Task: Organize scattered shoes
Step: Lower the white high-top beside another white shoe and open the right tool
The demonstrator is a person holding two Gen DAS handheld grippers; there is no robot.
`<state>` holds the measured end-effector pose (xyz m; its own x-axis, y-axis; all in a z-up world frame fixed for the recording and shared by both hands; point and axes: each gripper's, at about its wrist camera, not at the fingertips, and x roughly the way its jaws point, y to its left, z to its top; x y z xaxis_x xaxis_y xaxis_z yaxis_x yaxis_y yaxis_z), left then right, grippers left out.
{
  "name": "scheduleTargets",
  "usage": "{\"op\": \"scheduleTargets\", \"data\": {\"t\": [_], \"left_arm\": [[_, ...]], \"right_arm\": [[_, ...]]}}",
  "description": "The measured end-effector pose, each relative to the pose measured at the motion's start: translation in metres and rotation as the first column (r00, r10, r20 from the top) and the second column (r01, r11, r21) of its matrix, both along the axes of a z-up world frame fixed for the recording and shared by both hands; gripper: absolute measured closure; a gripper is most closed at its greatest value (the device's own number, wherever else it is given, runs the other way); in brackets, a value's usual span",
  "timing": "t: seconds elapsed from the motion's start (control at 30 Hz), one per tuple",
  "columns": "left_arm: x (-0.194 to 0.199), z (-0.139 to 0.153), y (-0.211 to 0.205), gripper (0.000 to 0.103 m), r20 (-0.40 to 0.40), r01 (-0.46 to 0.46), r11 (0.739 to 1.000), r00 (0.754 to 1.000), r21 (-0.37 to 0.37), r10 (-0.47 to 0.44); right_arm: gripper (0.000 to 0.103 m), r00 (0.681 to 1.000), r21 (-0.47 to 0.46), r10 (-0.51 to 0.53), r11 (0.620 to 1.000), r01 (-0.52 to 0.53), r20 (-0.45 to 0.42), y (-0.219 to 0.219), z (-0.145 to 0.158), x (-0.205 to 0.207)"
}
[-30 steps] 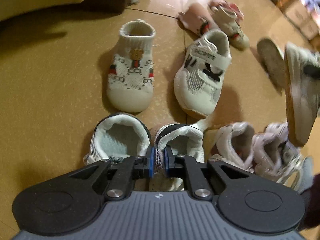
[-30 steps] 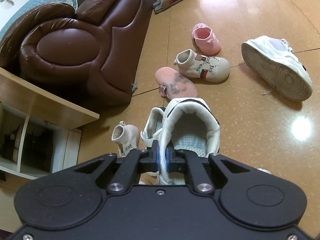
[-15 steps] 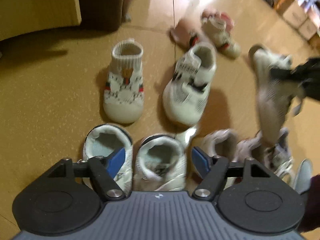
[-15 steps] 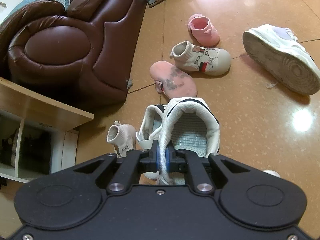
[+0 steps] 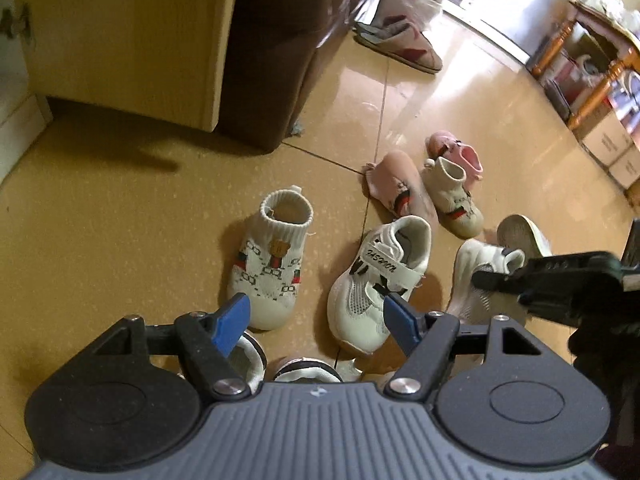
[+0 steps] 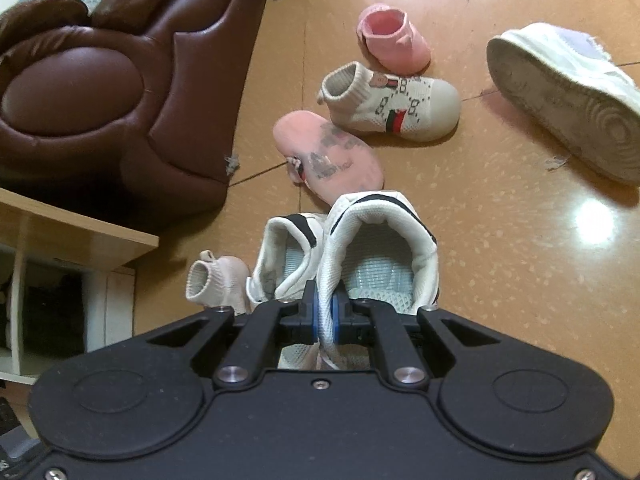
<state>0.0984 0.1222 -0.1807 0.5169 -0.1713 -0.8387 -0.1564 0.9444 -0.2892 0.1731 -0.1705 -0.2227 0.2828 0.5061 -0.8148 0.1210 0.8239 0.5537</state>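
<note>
Our right tongs (image 6: 326,320) are pinching the collar edge of a white mesh sneaker (image 6: 380,248), pads pressed on just a thin fold of fabric. It hangs right beside its mate, the strap sneaker (image 5: 376,280), which sits on the floor (image 5: 120,220). Our left tongs (image 5: 316,316) are spread wide with nothing between the pads, hovering above the near row of shoes.

Risks we see:
- Thin pinch on a soft collar: the fabric could slide out and the sneaker drop, probably landing on its side or knocking the strap sneaker out of line.
- In the left view the held sneaker looks tilted. If we let go before the sole is flat, it likely tips over.
- The two sneakers are almost touching in the right view. Lowering further could shove the mate toward the patterned sock shoe (image 5: 272,264).
- The pink shoe lying sole-up (image 6: 328,156) is just beyond the held sneaker, so a forward drift would bump it.
- Our two tongs are near each other, and the left could clip the right or the shoe if it swings across.
- Only the collars of the near-row shoes (image 5: 308,372) show under the left tongs, so we can't tell how they sit, and dipping low could nudge them.

The second sock shoe (image 6: 392,104), other pink shoe (image 6: 396,40) and big white sneaker (image 6: 568,100) are still scattered.
</note>
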Motion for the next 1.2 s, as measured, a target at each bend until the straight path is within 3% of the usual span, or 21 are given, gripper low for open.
{"op": "scheduleTargets", "data": {"t": [0.17, 0.43, 0.57, 0.6, 0.77, 0.93, 1.2], "left_arm": [[0.003, -0.011, 0.002, 0.03, -0.014, -0.002, 1.0, 1.0, -0.023, 0.001], [0.004, -0.022, 0.006, 0.03, -0.029, -0.012, 0.999, 1.0, -0.035, 0.011], [0.004, -0.026, 0.006, 0.03, -0.041, -0.018, 0.999, 0.999, -0.04, 0.016], [0.005, -0.026, 0.005, 0.03, -0.04, -0.016, 0.999, 0.999, -0.043, 0.014], [0.009, -0.025, -0.004, 0.03, -0.032, 0.004, 0.999, 0.999, -0.049, -0.005], [0.012, -0.027, -0.015, 0.03, -0.032, -0.003, 0.998, 1.0, -0.056, 0.002], [0.016, -0.023, -0.027, 0.03, -0.021, 0.035, 0.997, 0.999, -0.065, -0.036]], "right_arm": [[0.096, 1.0, -0.02, -0.009, 1.0, 0.008, -0.023, 0.005, -0.019, 0.01], [0.096, 0.997, -0.086, 0.072, 0.994, -0.072, -0.009, 0.03, -0.035, 0.024], [0.09, 0.998, -0.043, 0.06, 0.997, -0.061, -0.03, 0.035, -0.042, 0.023], [0.088, 0.998, -0.045, 0.053, 0.998, -0.054, -0.031, 0.035, -0.042, 0.023], [0.058, 1.0, 0.0, 0.012, 1.0, -0.012, -0.003, 0.028, -0.027, 0.019], [0.045, 0.999, 0.003, 0.025, 1.0, -0.025, 0.024, 0.028, -0.011, 0.015], [0.04, 0.999, -0.04, 0.051, 0.998, -0.05, 0.011, 0.045, -0.02, 0.023]]}}
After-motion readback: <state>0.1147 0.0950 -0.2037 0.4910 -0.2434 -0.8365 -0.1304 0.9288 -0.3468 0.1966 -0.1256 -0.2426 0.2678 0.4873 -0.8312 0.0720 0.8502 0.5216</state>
